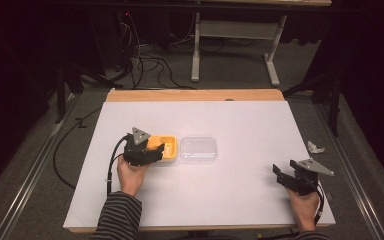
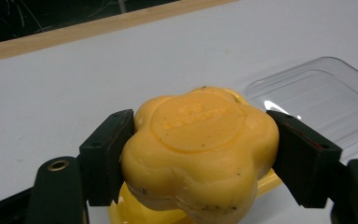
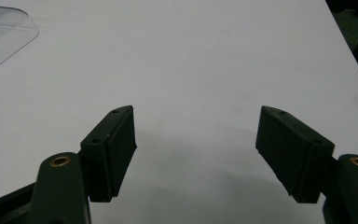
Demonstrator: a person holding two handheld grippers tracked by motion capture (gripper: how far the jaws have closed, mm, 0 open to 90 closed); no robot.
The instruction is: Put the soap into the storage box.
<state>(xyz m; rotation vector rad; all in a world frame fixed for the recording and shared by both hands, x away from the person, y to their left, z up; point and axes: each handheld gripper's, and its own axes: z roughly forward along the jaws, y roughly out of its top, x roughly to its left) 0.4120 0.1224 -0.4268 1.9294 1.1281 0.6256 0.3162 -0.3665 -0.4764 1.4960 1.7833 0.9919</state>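
An orange-yellow, flower-shaped soap bar (image 2: pixel 200 144) sits between the two black jaws of my left gripper (image 2: pixel 200 154), whose pads press on its sides. It hangs just over a yellow box (image 1: pixel 171 150) at the table's left middle; the box's rim (image 2: pixel 266 181) shows under the bar. In the high view my left gripper (image 1: pixel 156 149) points right over that box. A clear plastic lid (image 1: pixel 198 148) lies flat right beside the box. My right gripper (image 1: pixel 280 173) rests low near the table's front right, jaws wide apart with nothing between them (image 3: pixel 196 149).
The white table top (image 1: pixel 240 120) has a wooden strip (image 1: pixel 195 95) along its far edge. The clear lid (image 3: pixel 0 37) shows at the top left of the right gripper view. A crumpled white scrap (image 1: pixel 315 147) lies on the floor to the right. Cables and a desk frame stand beyond.
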